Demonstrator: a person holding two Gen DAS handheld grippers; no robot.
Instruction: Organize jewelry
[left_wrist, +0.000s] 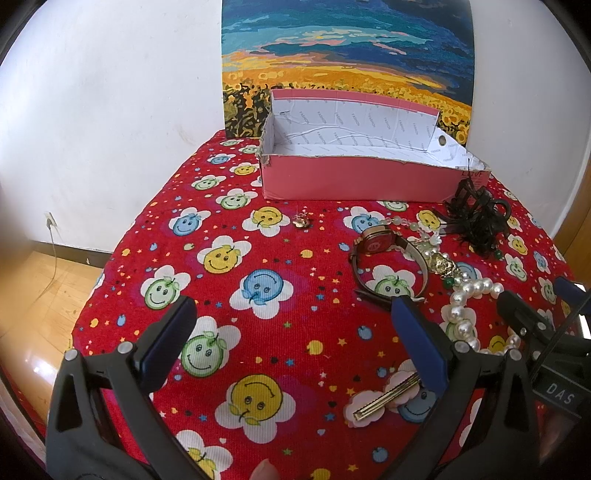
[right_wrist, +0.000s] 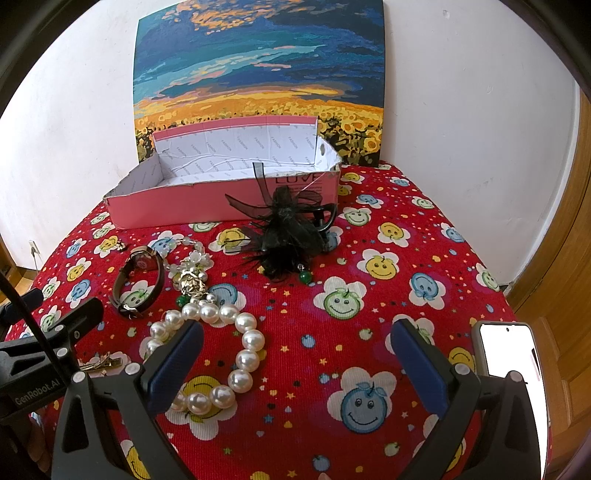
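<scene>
Busy smiley-face tablecloth (right_wrist: 369, 236) here. Your right gripper (right_wrist: 295, 365) and left gripper (left_wrist: 295, 343) both hang wide open, holding nothing. The pearl bracelet (right_wrist: 221, 354), lower left, may tangle with the wristwatch (right_wrist: 138, 282); the pink box (right_wrist: 207, 199) sits upper centre.

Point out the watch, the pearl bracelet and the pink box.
watch (left_wrist: 377, 243), left wrist view, on its red dial.
pearl bracelet (right_wrist: 253, 340), right wrist view, on one pearl.
pink box (right_wrist: 173, 201), right wrist view, on its front wall.
</scene>
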